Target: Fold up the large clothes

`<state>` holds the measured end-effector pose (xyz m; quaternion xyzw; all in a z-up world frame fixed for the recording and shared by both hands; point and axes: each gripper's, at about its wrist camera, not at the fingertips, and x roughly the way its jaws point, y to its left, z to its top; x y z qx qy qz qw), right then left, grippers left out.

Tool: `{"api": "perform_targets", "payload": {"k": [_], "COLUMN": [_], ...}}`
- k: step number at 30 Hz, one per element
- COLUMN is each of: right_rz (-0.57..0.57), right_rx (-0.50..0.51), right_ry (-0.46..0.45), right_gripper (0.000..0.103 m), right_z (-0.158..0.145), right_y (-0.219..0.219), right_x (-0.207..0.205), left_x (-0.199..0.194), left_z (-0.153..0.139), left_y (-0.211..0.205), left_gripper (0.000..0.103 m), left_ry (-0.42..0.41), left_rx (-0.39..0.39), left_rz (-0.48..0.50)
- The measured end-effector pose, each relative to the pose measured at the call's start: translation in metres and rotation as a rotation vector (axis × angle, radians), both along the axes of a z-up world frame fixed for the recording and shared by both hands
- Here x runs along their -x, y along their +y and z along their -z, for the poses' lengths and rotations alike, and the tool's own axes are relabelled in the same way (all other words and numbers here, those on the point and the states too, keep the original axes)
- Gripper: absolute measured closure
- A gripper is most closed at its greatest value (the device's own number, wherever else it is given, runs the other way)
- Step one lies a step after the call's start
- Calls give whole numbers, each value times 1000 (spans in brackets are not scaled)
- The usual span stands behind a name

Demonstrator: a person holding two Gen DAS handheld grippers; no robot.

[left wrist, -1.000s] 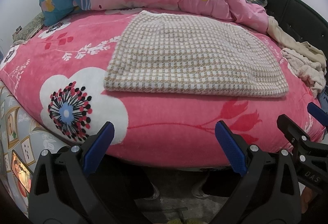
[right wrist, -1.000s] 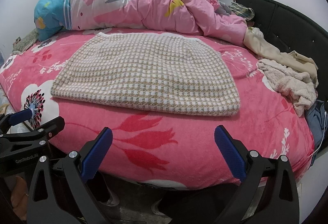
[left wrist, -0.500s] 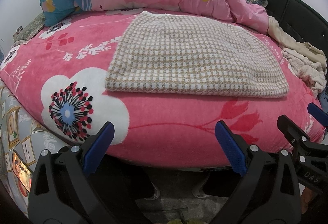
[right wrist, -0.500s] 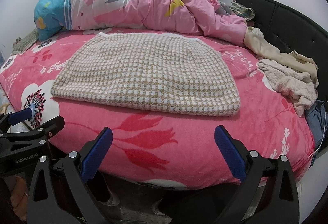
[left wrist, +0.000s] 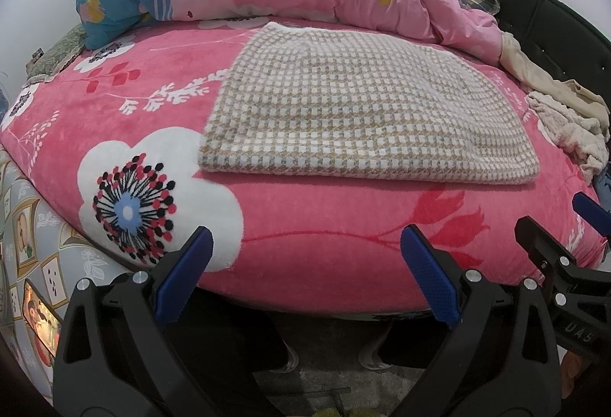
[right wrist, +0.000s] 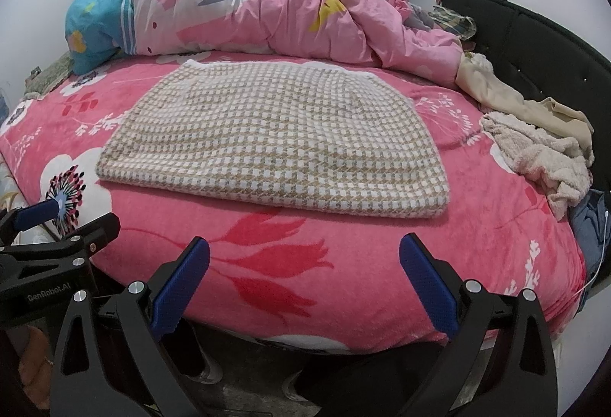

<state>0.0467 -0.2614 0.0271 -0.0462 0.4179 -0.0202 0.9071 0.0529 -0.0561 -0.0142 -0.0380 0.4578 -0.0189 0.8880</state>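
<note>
A beige and white checked garment [left wrist: 355,107] lies folded flat on the pink flowered bed [left wrist: 313,233]; it also shows in the right wrist view [right wrist: 275,142]. My left gripper [left wrist: 305,260] is open and empty, held off the bed's near edge, well short of the garment. My right gripper [right wrist: 305,264] is open and empty, also off the near edge. The right gripper shows at the right edge of the left wrist view [left wrist: 565,226], and the left gripper at the left edge of the right wrist view [right wrist: 68,222].
A bunched pink quilt [right wrist: 267,20] with a blue end lies along the far side. A heap of cream clothes and a towel [right wrist: 542,153] sits at the right by the black headboard [right wrist: 542,46]. Floor shows below the bed edge.
</note>
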Motion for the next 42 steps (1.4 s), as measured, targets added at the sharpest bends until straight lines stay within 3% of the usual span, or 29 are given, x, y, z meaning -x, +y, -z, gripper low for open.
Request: {"api": "perform_targets", "payload": {"k": [42], "right_rz": [-12], "right_rx": [0], "right_ry": [4], "right_gripper": [6], "right_z": [1], "right_y": [0], "right_x": [-1], "left_x": [0], "left_z": [0], "left_y": [0], "left_gripper": [8], "left_ry": [-2], "left_rx": [-1], "left_rz": [-3]}}
